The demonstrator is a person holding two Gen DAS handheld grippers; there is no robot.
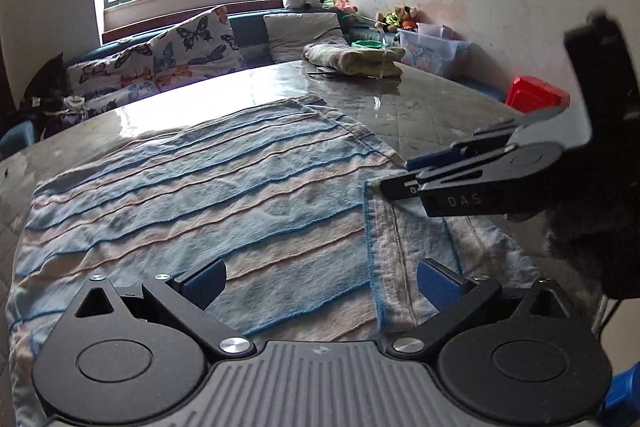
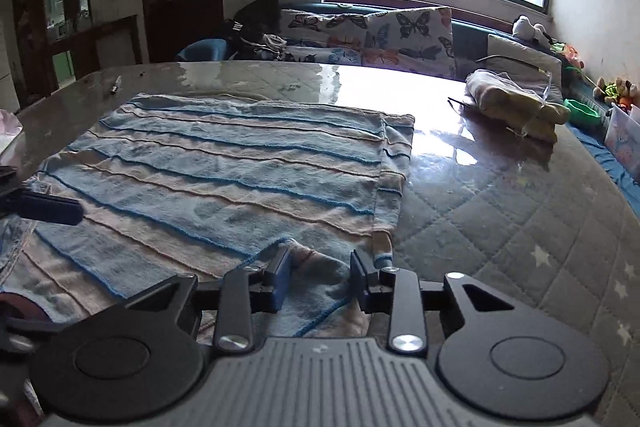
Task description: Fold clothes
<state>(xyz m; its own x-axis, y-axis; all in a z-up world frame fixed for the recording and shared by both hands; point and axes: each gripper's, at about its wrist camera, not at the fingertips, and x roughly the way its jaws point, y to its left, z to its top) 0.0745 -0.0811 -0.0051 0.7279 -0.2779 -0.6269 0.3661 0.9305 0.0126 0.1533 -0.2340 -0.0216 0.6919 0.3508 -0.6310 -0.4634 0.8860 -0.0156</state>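
Observation:
A blue and beige striped cloth (image 1: 192,195) lies spread on the glossy table; it also shows in the right wrist view (image 2: 224,179). Its near right corner is folded over as a flap (image 1: 404,247). My left gripper (image 1: 320,285) is open and empty, low over the cloth's near edge. My right gripper (image 2: 318,279) has its jaws partly open around a raised fold of the cloth's near corner (image 2: 316,263). In the left wrist view the right gripper (image 1: 394,179) comes in from the right and meets the flap's far corner.
A folded beige cloth (image 1: 352,61) lies at the table's far side, also in the right wrist view (image 2: 516,103). Butterfly cushions (image 1: 168,59), toys and a plastic box (image 1: 432,47) line the bench behind. A pen (image 2: 116,85) lies far left. A red object (image 1: 536,93) stands right.

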